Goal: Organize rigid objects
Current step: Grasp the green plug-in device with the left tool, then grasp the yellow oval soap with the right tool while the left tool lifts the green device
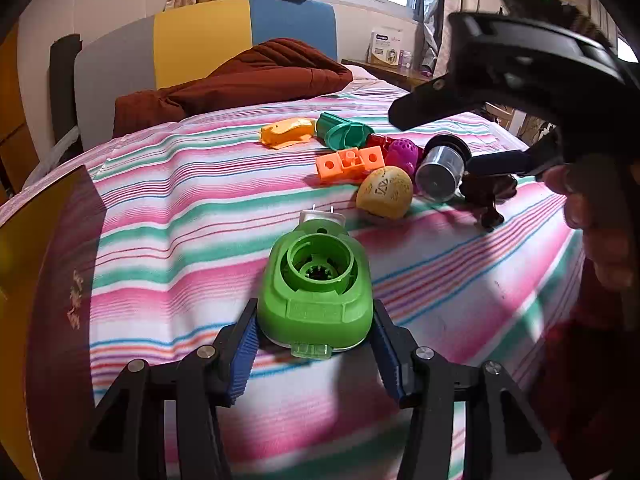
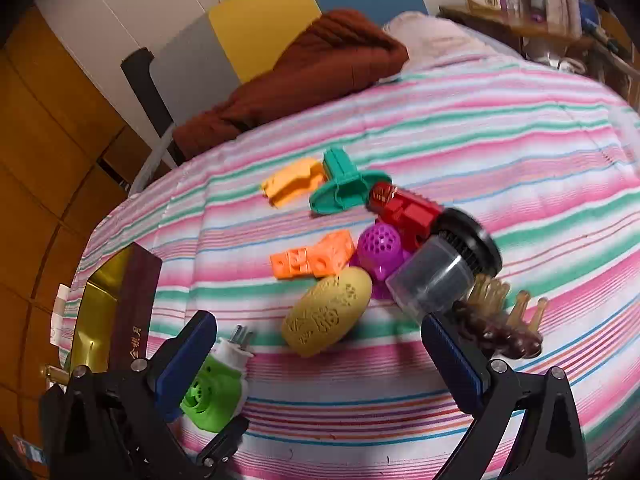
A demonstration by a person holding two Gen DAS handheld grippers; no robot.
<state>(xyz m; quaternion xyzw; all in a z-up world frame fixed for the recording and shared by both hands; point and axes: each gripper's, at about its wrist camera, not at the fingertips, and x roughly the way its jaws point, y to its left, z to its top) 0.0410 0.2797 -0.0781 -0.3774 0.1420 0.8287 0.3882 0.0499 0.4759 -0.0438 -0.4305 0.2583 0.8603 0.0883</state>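
My left gripper (image 1: 315, 326) is shut on a green plug-in device (image 1: 316, 284) with two metal prongs, held just over the striped bedspread (image 1: 160, 216). It also shows in the right wrist view (image 2: 216, 388). My right gripper (image 2: 320, 352) is open and empty above the bed, near a pile of objects. The pile holds a yellow egg-shaped piece (image 2: 326, 316), an orange block (image 2: 314, 260), a purple perforated ball (image 2: 380, 246), a clear cylinder with a black cap (image 2: 440, 272), a red piece (image 2: 404, 208), a teal part (image 2: 344, 190), an orange-yellow part (image 2: 294, 182) and a brown comb-like piece (image 2: 500, 320).
A dark box with a gold inside (image 2: 116, 312) lies at the bed's left edge. A brown quilt (image 1: 240, 80) is bunched at the far end by the coloured headboard (image 1: 240, 36). A nightstand with a box (image 1: 386, 46) stands at the back right.
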